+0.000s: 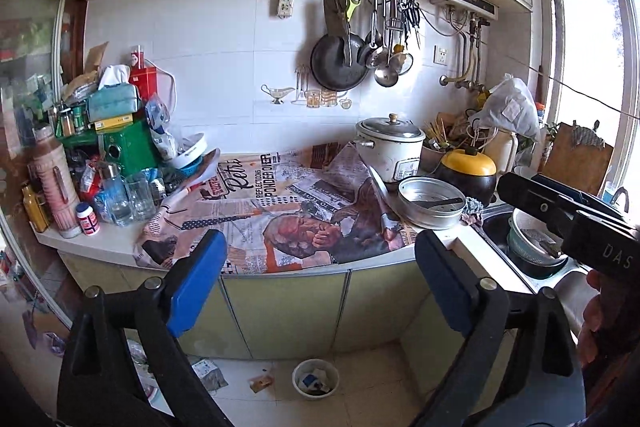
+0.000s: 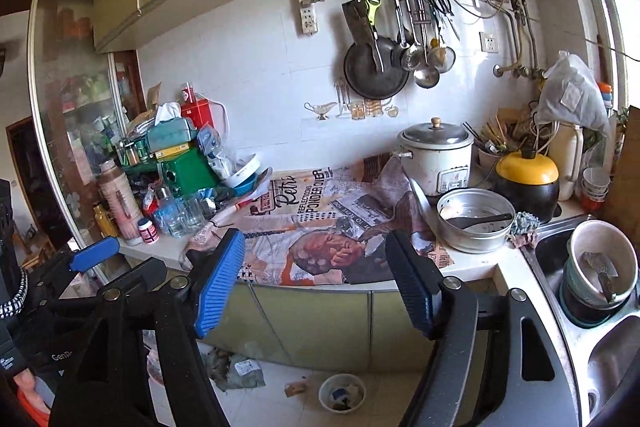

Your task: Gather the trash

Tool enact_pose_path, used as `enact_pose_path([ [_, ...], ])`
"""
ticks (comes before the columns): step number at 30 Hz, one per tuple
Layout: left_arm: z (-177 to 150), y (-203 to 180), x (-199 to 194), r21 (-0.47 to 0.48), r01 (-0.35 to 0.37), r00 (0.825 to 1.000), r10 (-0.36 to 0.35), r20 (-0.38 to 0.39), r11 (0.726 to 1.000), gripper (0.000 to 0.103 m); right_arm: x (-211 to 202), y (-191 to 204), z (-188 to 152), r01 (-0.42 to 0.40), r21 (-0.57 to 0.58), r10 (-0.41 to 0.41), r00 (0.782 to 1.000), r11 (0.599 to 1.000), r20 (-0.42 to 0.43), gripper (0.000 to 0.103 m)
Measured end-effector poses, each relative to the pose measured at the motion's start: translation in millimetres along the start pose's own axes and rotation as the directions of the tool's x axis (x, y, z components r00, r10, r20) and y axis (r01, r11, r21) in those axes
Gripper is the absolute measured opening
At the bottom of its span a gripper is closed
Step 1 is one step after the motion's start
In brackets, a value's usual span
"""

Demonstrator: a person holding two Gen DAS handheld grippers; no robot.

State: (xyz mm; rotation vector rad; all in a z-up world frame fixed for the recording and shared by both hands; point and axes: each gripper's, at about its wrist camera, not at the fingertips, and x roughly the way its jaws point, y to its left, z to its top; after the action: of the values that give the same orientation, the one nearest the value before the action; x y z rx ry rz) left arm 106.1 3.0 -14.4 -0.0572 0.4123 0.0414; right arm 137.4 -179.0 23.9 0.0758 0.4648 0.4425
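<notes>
My left gripper stands wide apart, its ribbed blue rubber fingers holding nothing. My right gripper is parted too, a little narrower, and just as bare between the fingers.

Both point over the front edge of the bench, a pale slab draped in a crinkled, newspaper-print cloth. On it sit a dull aluminium pot with a dark flat utensil inside, and behind it a round white rice cooker with a knobbed metal lid.

The trash lies below on the tiled floor: a small round white bin with scraps inside, a torn brown cardboard scrap just beside it, and a crumpled grey wrapper farther left.
</notes>
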Motion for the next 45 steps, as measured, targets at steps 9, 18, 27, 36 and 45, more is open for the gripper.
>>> enact_pose_path([
  [9,-10.6,3.6,-54.9,0.005,-0.005,0.999,0.005,0.033,1.000,0.102,-41.7,28.4,-13.6,0.042,-0.028,-0.041,0.997,0.999,0.058,0.101],
  [18,-18.7,3.9,-72.2,0.000,-0.004,0.999,0.004,0.042,1.000,0.102,-59.8,35.7,-19.6,0.050,-0.036,-0.048,0.997,0.998,0.059,0.102],
  [27,-18.6,14.8,-76.9,-0.030,-0.008,0.999,0.009,0.040,1.000,0.102,-66.4,39.3,-21.8,0.071,-0.026,-0.069,0.996,0.997,0.053,0.102],
  [36,-17.5,22.6,-76.8,-0.059,0.000,0.999,0.002,0.040,0.998,0.102,-67.1,41.0,-22.4,0.079,-0.025,-0.078,0.996,0.997,0.036,0.102],
  [45,-17.3,23.7,-78.3,-0.067,0.007,0.999,-0.004,0.043,0.998,0.102,-68.5,40.4,-22.8,0.081,-0.025,-0.081,0.996,0.996,0.034,0.102],
])
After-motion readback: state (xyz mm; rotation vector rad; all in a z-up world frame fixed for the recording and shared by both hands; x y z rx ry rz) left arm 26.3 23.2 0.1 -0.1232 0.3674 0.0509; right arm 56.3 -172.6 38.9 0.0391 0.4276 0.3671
